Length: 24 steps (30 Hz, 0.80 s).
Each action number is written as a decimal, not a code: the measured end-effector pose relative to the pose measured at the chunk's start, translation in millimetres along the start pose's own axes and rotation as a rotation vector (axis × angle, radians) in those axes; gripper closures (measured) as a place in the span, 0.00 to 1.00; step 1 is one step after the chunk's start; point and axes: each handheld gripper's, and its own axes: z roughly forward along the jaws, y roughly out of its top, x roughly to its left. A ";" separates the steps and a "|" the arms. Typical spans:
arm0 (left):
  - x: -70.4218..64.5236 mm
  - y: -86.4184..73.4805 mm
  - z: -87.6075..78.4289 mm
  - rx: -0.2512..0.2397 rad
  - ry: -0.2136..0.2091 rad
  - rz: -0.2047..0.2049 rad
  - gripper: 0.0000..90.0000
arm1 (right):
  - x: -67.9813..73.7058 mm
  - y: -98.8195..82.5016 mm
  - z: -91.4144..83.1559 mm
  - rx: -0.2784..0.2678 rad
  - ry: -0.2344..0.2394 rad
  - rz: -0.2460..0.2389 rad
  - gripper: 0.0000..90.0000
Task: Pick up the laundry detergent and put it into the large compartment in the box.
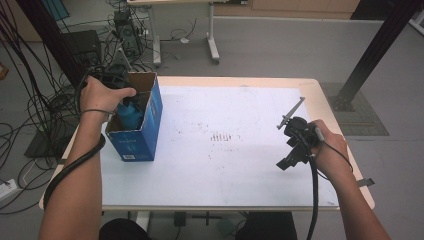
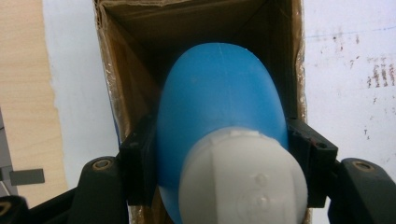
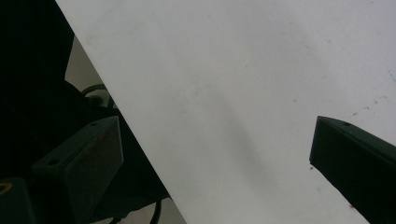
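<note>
Blue plastic, smooth and rounded, makes up the bottle (image 2: 219,107), which sits upright inside the open blue cardboard box (image 1: 150,122) at the far left of the counter (image 1: 240,175). The left claw (image 2: 224,154) is clenched on its shoulder, just under the white cap (image 2: 243,182). It looks light and stiff but slippery, so gripping near the cap's ridge is probably safest; squeezing the wider belly could let it slide. The box walls seem thin and might tip. At the near right, the right claw (image 3: 215,154) hangs released over bare white counter.
</note>
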 end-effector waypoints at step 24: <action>-1.2 -1.5 22.5 0.025 0.004 0.003 0.42 | 0.0 0.1 1.4 0.003 0.000 -0.003 0.03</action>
